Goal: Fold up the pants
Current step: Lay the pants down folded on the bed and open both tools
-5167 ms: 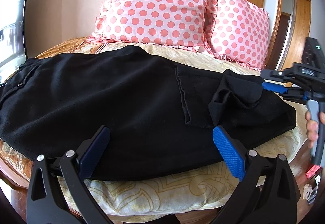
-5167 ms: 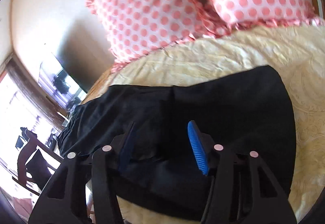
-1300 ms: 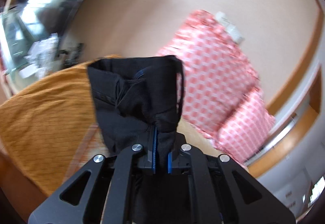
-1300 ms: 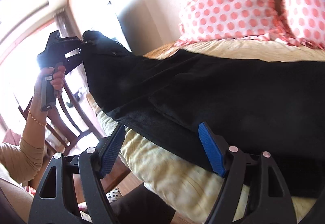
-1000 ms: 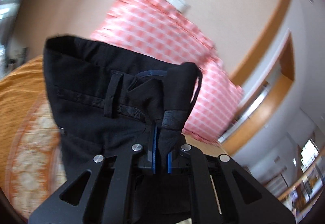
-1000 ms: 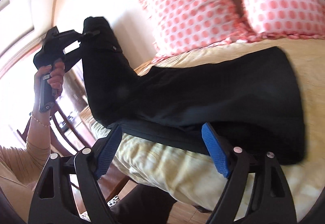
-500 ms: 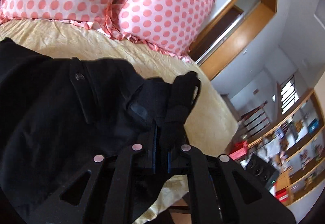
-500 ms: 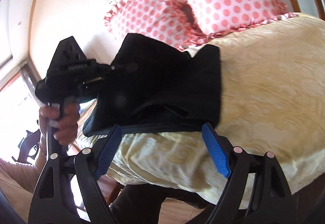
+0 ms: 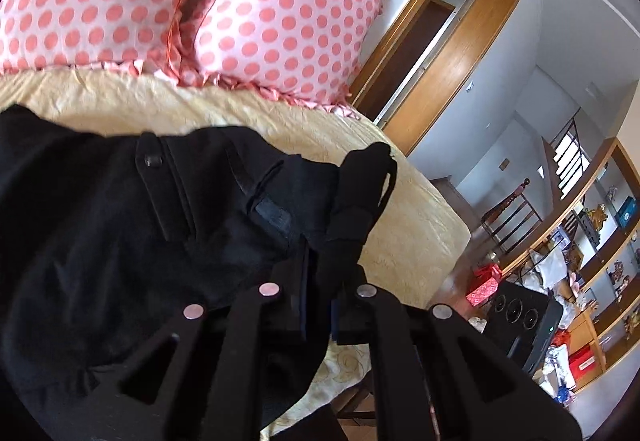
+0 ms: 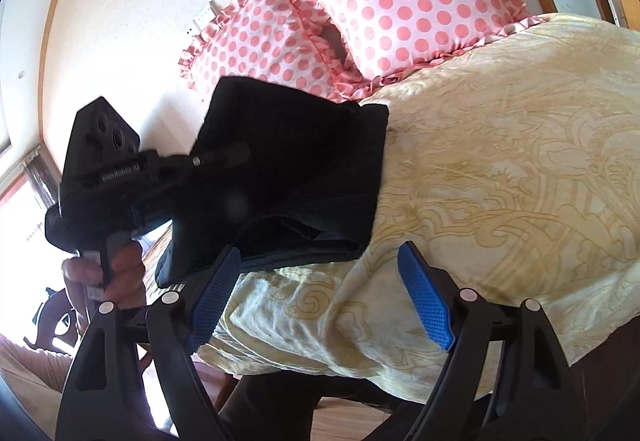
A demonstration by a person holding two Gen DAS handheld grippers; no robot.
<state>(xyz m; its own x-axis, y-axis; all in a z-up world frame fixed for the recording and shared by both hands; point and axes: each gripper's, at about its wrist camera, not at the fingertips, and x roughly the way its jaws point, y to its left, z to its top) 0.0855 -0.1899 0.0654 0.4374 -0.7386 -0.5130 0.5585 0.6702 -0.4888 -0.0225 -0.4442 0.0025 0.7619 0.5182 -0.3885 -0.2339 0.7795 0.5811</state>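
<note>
Left gripper clamped on pants waistband, frame ctr; pants doubled over on bed. Right gripper wide open, holding nothing, low in frame. Pillows up top; shelves at right.

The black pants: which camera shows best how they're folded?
The right wrist view: the pants lie doubled on the bedspread, layers visible at the near edge. The left wrist view shows only the waistband close up, pinched in the left tool.
</note>
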